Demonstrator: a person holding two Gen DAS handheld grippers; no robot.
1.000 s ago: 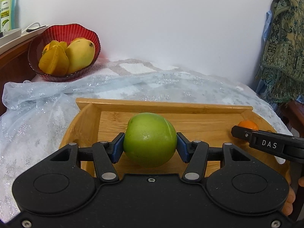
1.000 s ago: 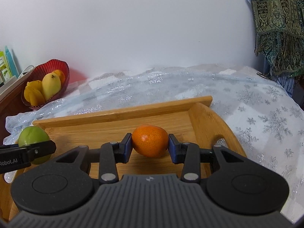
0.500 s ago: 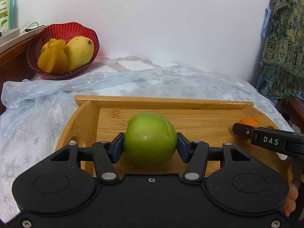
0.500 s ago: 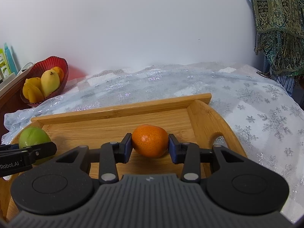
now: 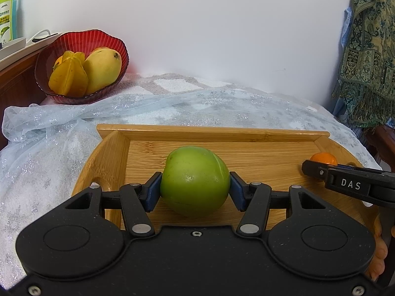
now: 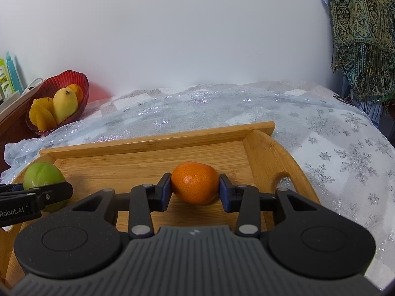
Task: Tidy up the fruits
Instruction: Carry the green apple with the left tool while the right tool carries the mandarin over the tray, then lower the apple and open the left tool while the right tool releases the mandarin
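My left gripper (image 5: 195, 191) holds the green fruit (image 5: 195, 181) between its fingers, over the tray (image 5: 222, 135); my right gripper (image 6: 195, 192) clamps the orange (image 6: 195, 182) likewise. The red bowl (image 5: 74, 46) lies far ahead and to the left, nearer my left hand, so I judge it leads.

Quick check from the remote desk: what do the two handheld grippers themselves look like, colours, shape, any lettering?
Both are matte black plastic with twin round housings, angled linkage arms with silver pivot pins, and blue pads lining the jaws. The left gripper has a smooth black centre body and reads "Robot.AI" on its side. The right gripper has a ribbed grey centre body and reads "DAS". No cables or sleeves show.
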